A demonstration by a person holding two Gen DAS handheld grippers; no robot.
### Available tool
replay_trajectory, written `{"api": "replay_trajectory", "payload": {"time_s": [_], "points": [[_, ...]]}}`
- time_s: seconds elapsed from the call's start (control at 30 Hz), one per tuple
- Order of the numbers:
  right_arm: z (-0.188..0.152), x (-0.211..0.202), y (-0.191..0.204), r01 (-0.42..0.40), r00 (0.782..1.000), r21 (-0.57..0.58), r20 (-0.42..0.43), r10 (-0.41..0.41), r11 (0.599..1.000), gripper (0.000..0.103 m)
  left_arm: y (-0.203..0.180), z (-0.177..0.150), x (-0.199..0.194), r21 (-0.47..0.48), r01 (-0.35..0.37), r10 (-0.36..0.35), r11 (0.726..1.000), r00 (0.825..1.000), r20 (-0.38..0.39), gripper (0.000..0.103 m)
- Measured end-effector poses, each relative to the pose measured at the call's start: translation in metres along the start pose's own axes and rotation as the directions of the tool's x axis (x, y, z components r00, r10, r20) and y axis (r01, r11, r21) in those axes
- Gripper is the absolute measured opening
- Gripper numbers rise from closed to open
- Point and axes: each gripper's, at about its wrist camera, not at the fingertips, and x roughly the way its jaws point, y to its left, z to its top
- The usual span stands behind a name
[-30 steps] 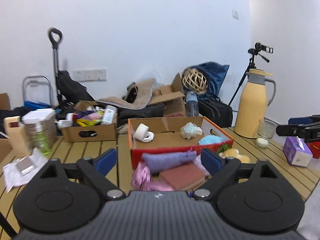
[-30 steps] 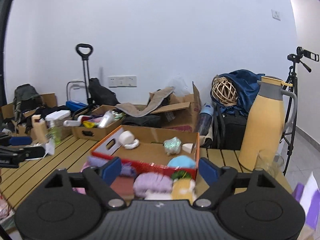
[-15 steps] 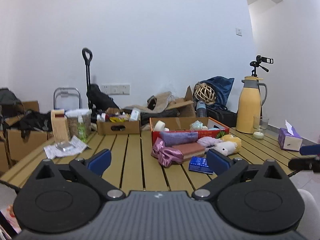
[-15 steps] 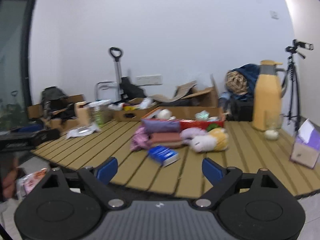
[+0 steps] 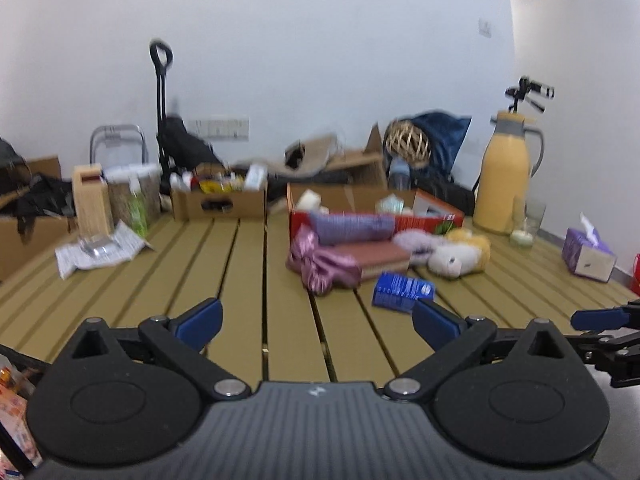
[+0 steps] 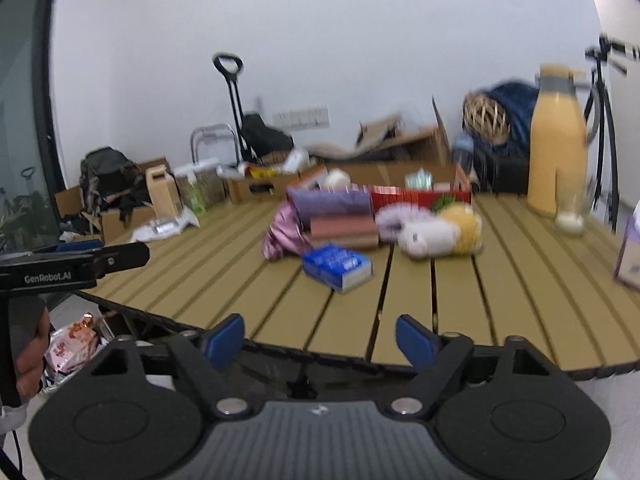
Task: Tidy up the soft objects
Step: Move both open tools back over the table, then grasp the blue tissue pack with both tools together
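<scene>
A heap of soft things lies mid-table against a red cardboard box [image 5: 432,220]: a purple knit roll [image 5: 352,226], a pink satin cloth [image 5: 320,266], a folded reddish towel [image 5: 380,258], a white plush [image 5: 448,260] and yellow yarn [image 5: 472,244]. A blue packet [image 5: 402,290] lies in front of the heap. My left gripper [image 5: 318,320] hovers over the slats short of the heap, open and empty. My right gripper [image 6: 320,338] hangs at the table's front edge, well short of the blue packet [image 6: 338,266] and the white plush [image 6: 428,236]. Its jaws are closing on nothing.
A yellow thermos [image 5: 506,184], a glass [image 5: 528,220] and a purple tissue box [image 5: 588,254] stand on the right. A brown carton of bottles [image 5: 220,204], a wooden block [image 5: 90,200] and a paper sheet [image 5: 100,250] occupy the back left. Bags and boxes line the wall.
Both grippers have pulled back from close over the red box to the table's front part and sunk lower. The right jaws stand narrower than half a second ago.
</scene>
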Motion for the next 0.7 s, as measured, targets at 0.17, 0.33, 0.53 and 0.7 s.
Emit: {"api": "replay_trajectory", "payload": {"time_s": [0.17,0.33,0.53,0.7], "points": [[0.01,0.048,-0.023,-0.031,0.999,0.079,-0.033,0.033,0.996,0.051,-0.006,0.003,0.055,-0.027,0.046,-0.048,0.999,0.997,-0.068,0.089],[0.024,0.104,-0.052,-0.086,0.993,0.229,-0.058,0.102,0.969,0.031,-0.021,0.014,0.122,-0.051,0.167,-0.173,0.985,0.975,-0.14,0.065],[0.041,0.168,-0.074,-0.114,0.985,0.334,-0.085,0.15,0.936,0.021,-0.028,0.024,0.2,-0.157,0.234,-0.267,0.96,0.933,-0.24,0.051],[0.043,0.192,-0.089,-0.131,0.985,0.391,-0.05,0.163,0.911,0.021,-0.014,0.019,0.214,-0.328,0.294,-0.389,0.898,0.879,-0.276,0.034]]}}
